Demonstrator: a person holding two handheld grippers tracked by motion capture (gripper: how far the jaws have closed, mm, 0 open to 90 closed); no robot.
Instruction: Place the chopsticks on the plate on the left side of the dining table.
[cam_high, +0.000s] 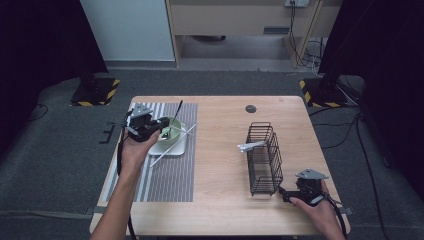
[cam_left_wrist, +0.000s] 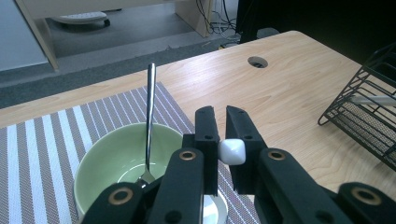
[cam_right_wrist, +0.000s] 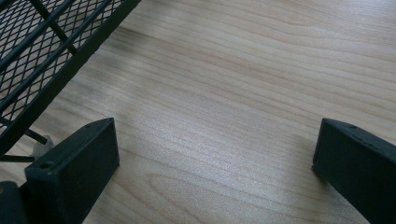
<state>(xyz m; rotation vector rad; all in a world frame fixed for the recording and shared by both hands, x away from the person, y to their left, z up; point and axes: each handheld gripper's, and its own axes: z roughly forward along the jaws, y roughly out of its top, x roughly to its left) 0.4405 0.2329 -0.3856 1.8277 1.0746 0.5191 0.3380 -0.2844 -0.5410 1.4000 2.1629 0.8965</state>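
Two black jaws of the left gripper (cam_left_wrist: 223, 151) pinch the end of a white stick (cam_left_wrist: 232, 151), likely a chopstick, right over the green bowl (cam_left_wrist: 105, 163), which sits on a white plate (cam_high: 175, 146) on the striped mat (cam_high: 170, 175), so it looks ready to lift out. A metal spoon (cam_left_wrist: 149, 121) leans in the bowl too. Over by the wire basket (cam_high: 264, 159), which already has one white piece in it, the right gripper (cam_right_wrist: 215, 172) waits low over the wooden table (cam_right_wrist: 243, 84) with its jaws wide apart and nothing in them.

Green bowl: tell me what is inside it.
A metal spoon stands in the round green ceramic bowl, handle leaning on the far rim. The left tongs, shut on a white chopstick, cover the bowl's near side.
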